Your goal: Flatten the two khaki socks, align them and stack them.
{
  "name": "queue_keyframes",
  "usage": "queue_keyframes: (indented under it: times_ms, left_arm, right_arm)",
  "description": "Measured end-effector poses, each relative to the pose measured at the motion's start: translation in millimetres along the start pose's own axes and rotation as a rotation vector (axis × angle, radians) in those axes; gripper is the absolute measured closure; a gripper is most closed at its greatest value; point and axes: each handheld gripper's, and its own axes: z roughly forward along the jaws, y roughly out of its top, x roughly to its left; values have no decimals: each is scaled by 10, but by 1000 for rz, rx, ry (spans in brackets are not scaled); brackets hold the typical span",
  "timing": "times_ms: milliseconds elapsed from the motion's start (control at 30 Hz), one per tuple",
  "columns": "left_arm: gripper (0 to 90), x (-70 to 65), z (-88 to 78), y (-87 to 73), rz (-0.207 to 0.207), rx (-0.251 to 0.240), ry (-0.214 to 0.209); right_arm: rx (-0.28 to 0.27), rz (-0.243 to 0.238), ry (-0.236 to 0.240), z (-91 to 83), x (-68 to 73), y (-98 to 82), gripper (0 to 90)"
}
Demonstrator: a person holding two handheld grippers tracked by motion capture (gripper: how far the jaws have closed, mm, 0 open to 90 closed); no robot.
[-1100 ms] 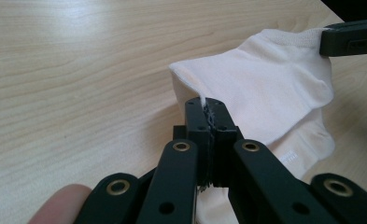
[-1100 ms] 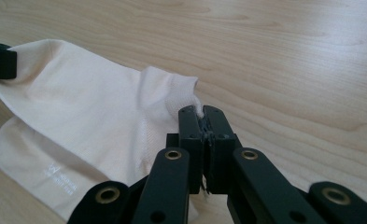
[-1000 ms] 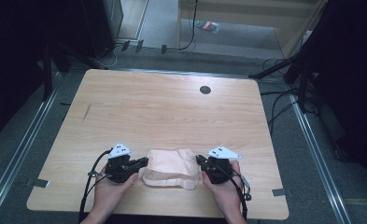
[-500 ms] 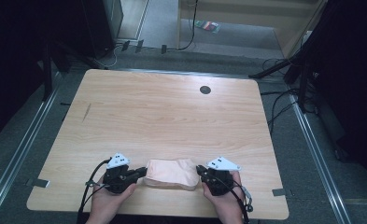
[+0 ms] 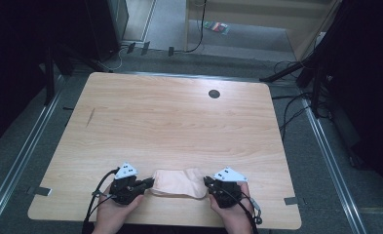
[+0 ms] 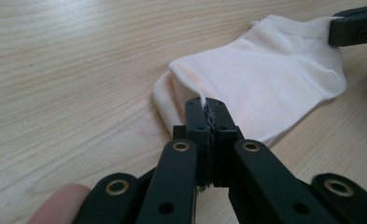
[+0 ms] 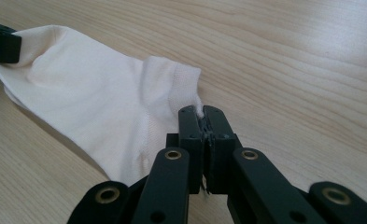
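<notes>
A pale cream sock (image 5: 178,182) lies stretched flat near the front edge of the wooden table (image 5: 179,122). My left gripper (image 5: 150,183) is shut on the sock's left end; in the left gripper view the sock (image 6: 270,79) has a pinch of fabric caught between the black jaws at my left gripper (image 6: 210,109). My right gripper (image 5: 206,182) is shut on the sock's right end, at the cuff. In the right gripper view the sock (image 7: 92,112) runs away to the left from my right gripper (image 7: 202,114), and the other gripper's jaw tip sits at its far corner.
A round dark grommet hole (image 5: 214,93) is set in the table's far right part. Cables and dark stands surround the table on the floor. Both hands rest at the table's front edge.
Both grippers have drawn the sock toward the front edge of the table, and the sock now lies flatter and more stretched between them.
</notes>
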Motion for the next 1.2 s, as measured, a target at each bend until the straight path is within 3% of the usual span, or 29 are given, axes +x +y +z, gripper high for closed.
queue_keyframes:
  times_ms: [367, 500, 600, 800, 867, 1200]
  left_arm:
    - [900, -11, 63, -42, 22, 31, 20]
    - [888, -30, 74, -49, 25, 21, 39]
    - [767, -41, 76, -63, 18, 3, 62]
    - [481, -5, 48, -52, -15, -7, 104]
    - [380, 21, 47, -56, -30, 4, 115]
    - [273, 74, -25, -36, -41, -27, 108]
  right_arm:
    - [15, 13, -5, 61, -49, -49, 880]
    - [18, 15, -2, 79, -45, -58, 880]
    - [15, 18, 2, 81, -50, -67, 862]
    - [-6, 32, 22, 84, -80, -100, 585]
    - [-16, 39, 11, 68, -87, -92, 551]
    - [-36, 34, 1, 51, -71, -84, 466]
